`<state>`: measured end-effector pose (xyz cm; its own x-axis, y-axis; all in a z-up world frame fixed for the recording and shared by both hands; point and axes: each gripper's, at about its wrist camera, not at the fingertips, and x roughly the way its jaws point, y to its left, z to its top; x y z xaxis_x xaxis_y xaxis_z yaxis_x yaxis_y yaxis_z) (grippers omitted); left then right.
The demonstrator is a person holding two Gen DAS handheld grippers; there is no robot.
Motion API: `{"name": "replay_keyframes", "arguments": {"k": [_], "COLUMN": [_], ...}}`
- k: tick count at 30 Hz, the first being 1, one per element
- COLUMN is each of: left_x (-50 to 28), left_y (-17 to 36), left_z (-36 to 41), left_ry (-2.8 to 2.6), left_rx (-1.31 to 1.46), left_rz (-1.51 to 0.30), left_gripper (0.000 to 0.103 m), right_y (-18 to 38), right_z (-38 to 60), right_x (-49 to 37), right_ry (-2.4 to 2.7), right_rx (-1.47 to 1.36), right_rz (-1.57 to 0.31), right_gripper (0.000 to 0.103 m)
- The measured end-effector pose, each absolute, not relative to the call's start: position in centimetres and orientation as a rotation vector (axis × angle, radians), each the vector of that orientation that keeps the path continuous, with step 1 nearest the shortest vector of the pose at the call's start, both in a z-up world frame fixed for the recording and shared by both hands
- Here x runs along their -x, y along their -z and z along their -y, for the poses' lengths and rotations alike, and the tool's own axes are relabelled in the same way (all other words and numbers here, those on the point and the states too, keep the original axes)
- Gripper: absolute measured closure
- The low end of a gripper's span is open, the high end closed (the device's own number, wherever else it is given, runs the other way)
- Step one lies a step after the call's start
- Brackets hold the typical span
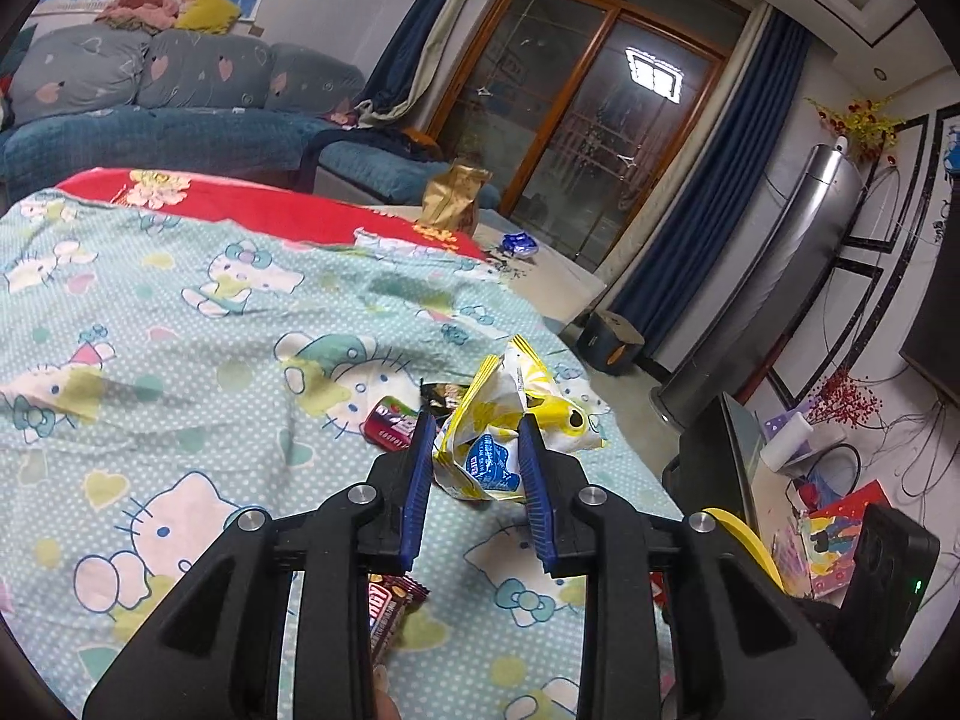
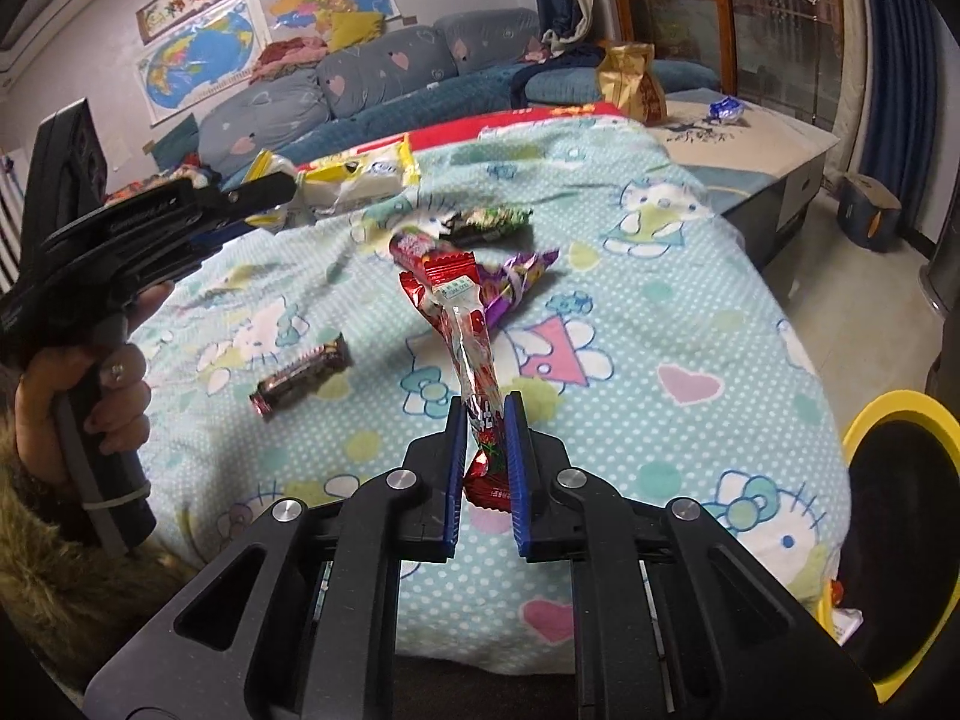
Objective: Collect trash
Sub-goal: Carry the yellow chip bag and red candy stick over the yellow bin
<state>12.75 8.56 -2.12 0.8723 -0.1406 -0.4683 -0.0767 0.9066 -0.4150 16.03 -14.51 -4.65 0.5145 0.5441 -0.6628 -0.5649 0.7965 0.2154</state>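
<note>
Left gripper [image 1: 477, 441]: black frame, 2 blue pads, jaws narrowed and pressed on a crumpled yellow-and-white plastic snack bag [image 1: 507, 420] with a blue label, held clear above the bed.

Right gripper [image 2: 485, 429]: same build, jaws nearly closed on the lower end of a long red foil wrapper [image 2: 462, 324] with a clear strip; the wrapper stands up and away from the pads, twisted.

Bed cover [image 2: 660, 312]: pale blue cartoon-cat sheet with white dots.

Loose on it: 1 dark brown candy-bar wrapper [image 2: 303, 375], 1 purple foil wrapper [image 2: 525, 276], 1 dark green-printed wrapper [image 2: 489, 219], 1 small red packet [image 1: 393, 420], possibly a tin.

Yellow-rimmed black bin [image 2: 894, 516]: beside the bed, right edge of the right wrist view.
</note>
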Motion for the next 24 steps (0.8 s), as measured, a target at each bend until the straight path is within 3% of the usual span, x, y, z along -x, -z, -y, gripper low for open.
{"name": "replay_keyframes", "arguments": {"k": [24], "left_x": [-11.8], "left_y": [-0.2], "left_z": [-1.4], "left_ry": [0.169], "left_rx": [0.31], "left_rz": [-0.494], "left_gripper": [0.076], "right_y": [0.2], "right_z": [21.7], "right_x": [-16.4], "right_ry": [-0.531], "right_rx": [-0.084], "right_rz": [-0.652], "right_gripper": [0.094]}}
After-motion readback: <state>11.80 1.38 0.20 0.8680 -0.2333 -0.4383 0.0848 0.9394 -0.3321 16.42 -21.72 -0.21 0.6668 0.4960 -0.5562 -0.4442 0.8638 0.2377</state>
